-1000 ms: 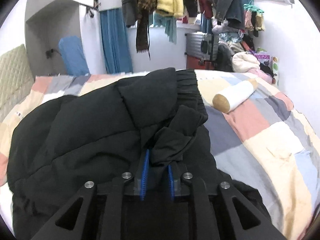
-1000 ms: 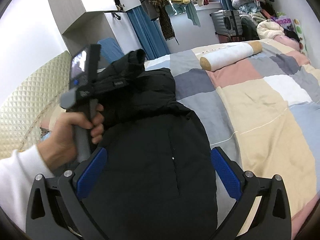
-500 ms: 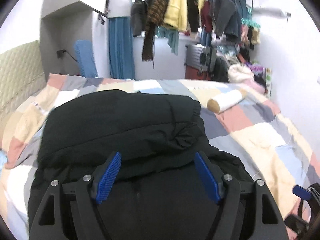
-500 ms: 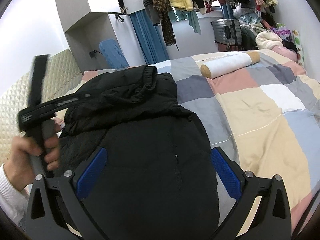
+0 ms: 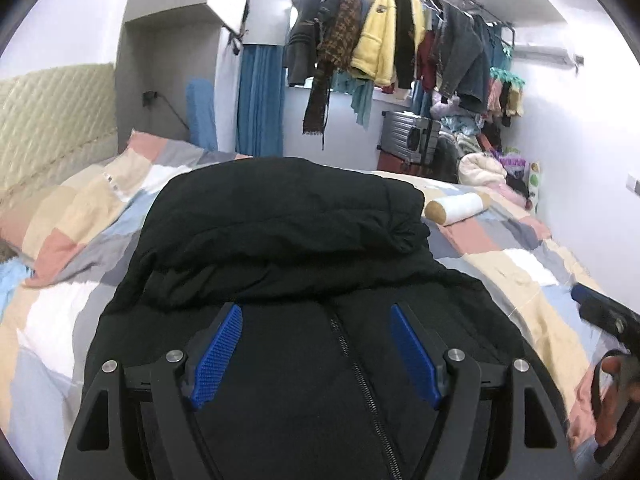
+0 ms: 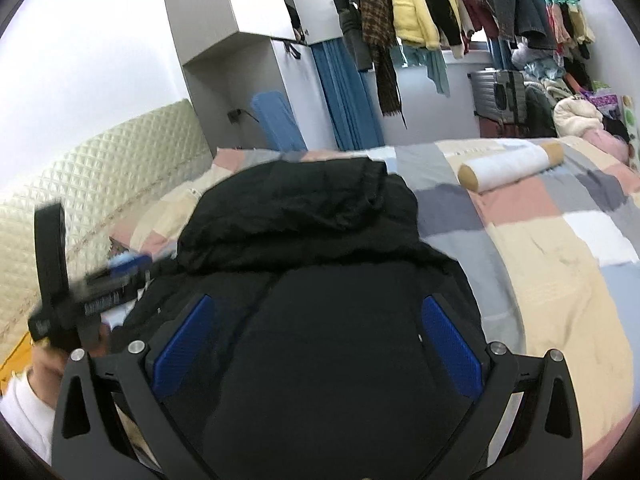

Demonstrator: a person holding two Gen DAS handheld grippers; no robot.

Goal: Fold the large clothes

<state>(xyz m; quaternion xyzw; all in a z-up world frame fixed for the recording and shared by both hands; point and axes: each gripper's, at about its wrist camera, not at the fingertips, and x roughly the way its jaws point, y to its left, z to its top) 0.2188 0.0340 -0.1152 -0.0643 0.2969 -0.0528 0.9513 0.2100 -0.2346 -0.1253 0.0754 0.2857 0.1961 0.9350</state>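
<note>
A large black puffer jacket (image 5: pixel 288 248) lies on the patchwork bedspread, its far part folded back over the body; its front zipper (image 5: pixel 352 360) faces up. It also fills the middle of the right wrist view (image 6: pixel 320 272). My left gripper (image 5: pixel 316 348) is open and empty, hovering over the jacket's near part. My right gripper (image 6: pixel 316 340) is open and empty above the jacket too. The left gripper also shows blurred at the left of the right wrist view (image 6: pixel 80 292); the right one shows at the right edge of the left wrist view (image 5: pixel 608 320).
The patchwork bedspread (image 5: pixel 520 264) runs around the jacket. A white bolster pillow (image 6: pixel 512 164) lies at the far right. A quilted headboard (image 6: pixel 100 168) is on the left. Hanging clothes (image 5: pixel 384 48) and a suitcase (image 5: pixel 408 136) stand beyond the bed.
My left gripper let go of the jacket fabric, opened and drew back. The released part now lies folded flat over the jacket. My right gripper moved left over the jacket.
</note>
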